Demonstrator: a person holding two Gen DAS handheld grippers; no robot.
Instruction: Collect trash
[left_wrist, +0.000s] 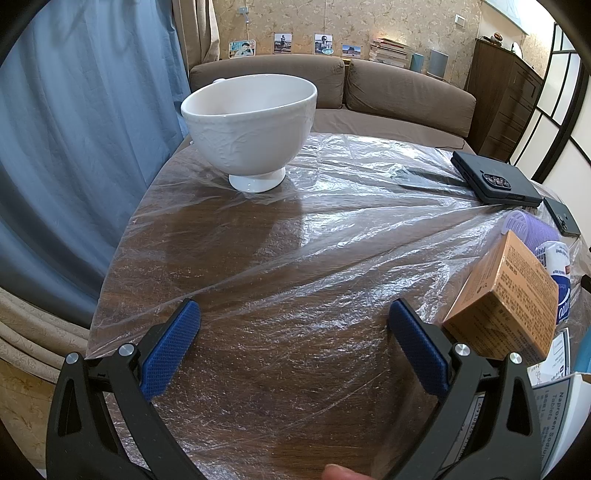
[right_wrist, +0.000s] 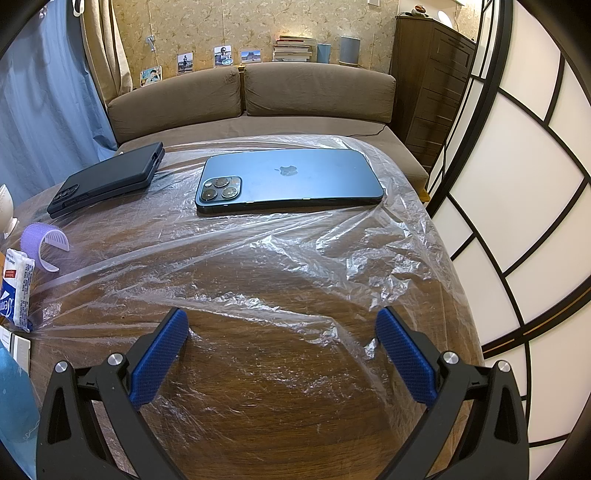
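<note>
Ahead of both hand-held grippers: clear plastic sheet (right_wrist: 332, 258) spread over the wooden counter (right_wrist: 295, 424), crumpled and loose toward the right edge, pulled flatter before the left tool.
Likely trash: the sheet itself, by judgement; no other plain rubbish is sure.
Lying on the sheet, beyond the right hand-held gripper (right_wrist: 282, 356): blue phone (right_wrist: 295, 181) face down; dark cased phone (right_wrist: 110, 181) further left.
Left of the right tool: purple hair roller (right_wrist: 40, 240) and white tissue pack (right_wrist: 18, 288), near the counter edge.
Beyond the left hand-held gripper (left_wrist: 295, 350): white footed bowl (left_wrist: 251, 129) standing upright on the sheet, well apart.
Right of the left tool: brown carton (left_wrist: 506, 295) tilted on one edge, just beside the right finger.
Left tool, state: jaws spread wide, nothing between them, low over the sheet.
Right tool, state: jaws spread wide, empty, low over the wrinkled film.
Pose: both point forward across the counter, roughly level; a fingertip (left_wrist: 343, 470) shows at the bottom rim of the left view.
Step in hand: approach, by judgement; nothing gathered yet.
Next move calls for: pinching thin, slippery film at a raised fold, and minding the phones and bowl riding on it.
</note>
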